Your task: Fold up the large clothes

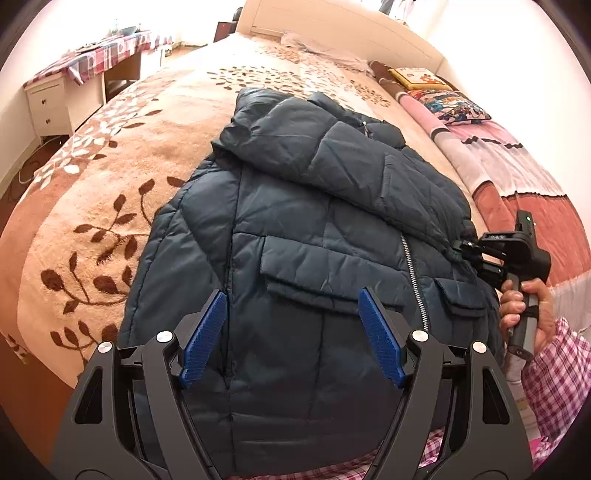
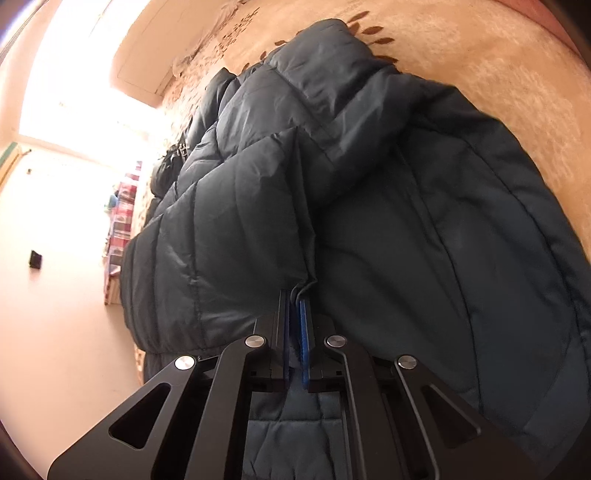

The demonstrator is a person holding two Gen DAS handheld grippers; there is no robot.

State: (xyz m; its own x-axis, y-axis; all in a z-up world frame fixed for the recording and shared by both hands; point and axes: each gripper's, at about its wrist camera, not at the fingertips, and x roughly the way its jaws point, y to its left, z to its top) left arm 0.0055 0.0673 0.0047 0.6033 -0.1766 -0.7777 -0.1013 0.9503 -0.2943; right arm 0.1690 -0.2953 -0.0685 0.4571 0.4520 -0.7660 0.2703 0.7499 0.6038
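Note:
A dark teal quilted puffer jacket [image 1: 306, 229] lies front up on the bed, zipper and two flap pockets showing, hood toward the headboard. One sleeve is folded across the chest. My left gripper [image 1: 291, 306] is open and empty, hovering over the jacket's lower front. My right gripper [image 1: 469, 251] is at the jacket's right edge, shut on the end of the folded sleeve. In the right wrist view its blue pads [image 2: 304, 325] pinch a fold of the jacket [image 2: 406, 221].
The bed has a beige blanket with brown leaf print [image 1: 110, 192]. A pink quilt [image 1: 509, 173] and cushions [image 1: 454, 103] lie along the right. A white headboard [image 1: 332, 22] is at the far end. A white drawer unit with a checked cloth [image 1: 55, 96] stands far left.

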